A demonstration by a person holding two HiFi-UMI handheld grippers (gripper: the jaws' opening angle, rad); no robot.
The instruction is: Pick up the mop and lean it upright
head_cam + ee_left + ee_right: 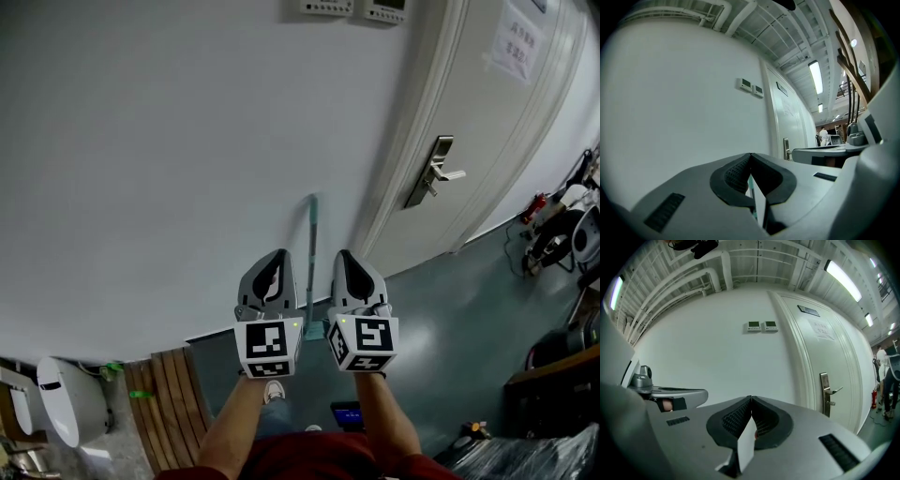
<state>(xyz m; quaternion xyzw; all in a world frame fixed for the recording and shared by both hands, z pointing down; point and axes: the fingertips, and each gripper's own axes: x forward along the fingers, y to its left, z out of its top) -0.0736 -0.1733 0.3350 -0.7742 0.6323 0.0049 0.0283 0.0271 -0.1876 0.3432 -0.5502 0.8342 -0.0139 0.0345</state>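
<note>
Mop stood upright; task judged essentially complete.
The mop [311,246] is seen leaned against the white wall [169,159], untouched. The jaws of the left gripper [750,155] and right gripper [751,398] are closed on nothing; only withdrawal is judged outstanding.

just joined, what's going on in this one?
A person holds the left hand-held gripper and the right hand-held gripper out front, both shut and empty. The slim teal mop handle stands upright against the white wall, left of the white door. Neither gripper holds it; the mop looks already leaned in place.
</note>
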